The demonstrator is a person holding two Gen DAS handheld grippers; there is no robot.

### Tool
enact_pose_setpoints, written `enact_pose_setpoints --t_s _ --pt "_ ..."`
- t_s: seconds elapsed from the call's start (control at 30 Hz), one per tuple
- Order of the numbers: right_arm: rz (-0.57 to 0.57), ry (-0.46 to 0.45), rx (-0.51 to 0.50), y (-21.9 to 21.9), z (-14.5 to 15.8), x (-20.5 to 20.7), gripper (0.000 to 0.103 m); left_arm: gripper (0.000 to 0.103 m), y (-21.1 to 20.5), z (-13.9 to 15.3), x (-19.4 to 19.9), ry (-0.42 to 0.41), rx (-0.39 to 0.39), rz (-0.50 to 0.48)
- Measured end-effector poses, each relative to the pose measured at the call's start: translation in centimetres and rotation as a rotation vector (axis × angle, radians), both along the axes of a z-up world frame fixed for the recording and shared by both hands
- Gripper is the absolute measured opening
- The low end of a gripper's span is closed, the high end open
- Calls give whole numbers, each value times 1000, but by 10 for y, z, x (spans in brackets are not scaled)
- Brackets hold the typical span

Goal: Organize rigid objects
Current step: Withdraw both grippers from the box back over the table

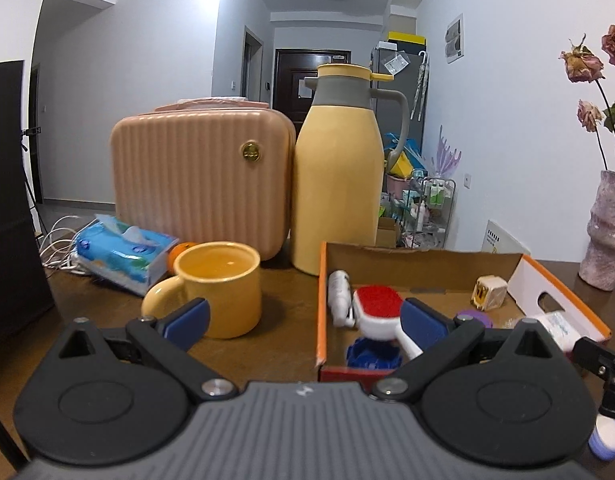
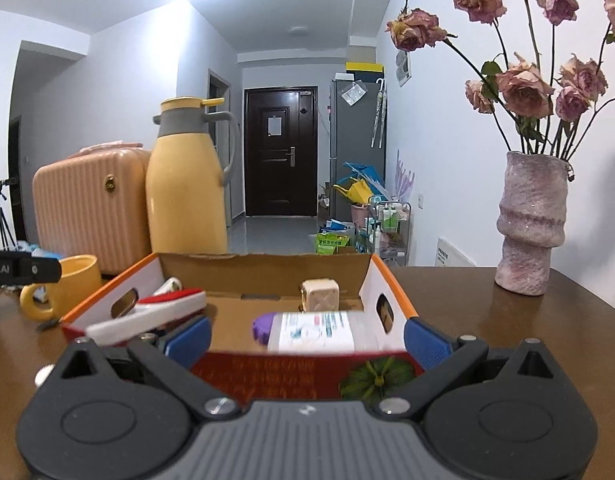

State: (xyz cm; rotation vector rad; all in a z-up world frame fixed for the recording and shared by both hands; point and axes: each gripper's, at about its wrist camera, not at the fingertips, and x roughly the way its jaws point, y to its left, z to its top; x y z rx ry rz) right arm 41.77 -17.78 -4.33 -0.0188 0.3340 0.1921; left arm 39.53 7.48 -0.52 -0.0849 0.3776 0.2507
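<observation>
With both your left gripper (image 1: 303, 316) and right gripper (image 2: 307, 334) spread and empty, steer the left toward the yellow mug (image 1: 217, 290) at centre-left of its view, then lift it clear over the wall of the cardboard box (image 1: 322, 304) at lower right.
</observation>
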Motion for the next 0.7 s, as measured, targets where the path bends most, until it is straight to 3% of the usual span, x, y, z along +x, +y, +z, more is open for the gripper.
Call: enact_pose_setpoints --t_s 0.53,0.7 --pt "-44 39 14 -21 -24 -82 103 103 -4 -20 -78 26 72 -69" --pt "-72 50 34 -31 -27 -95 103 103 2 -24 -94 27 55 -68"
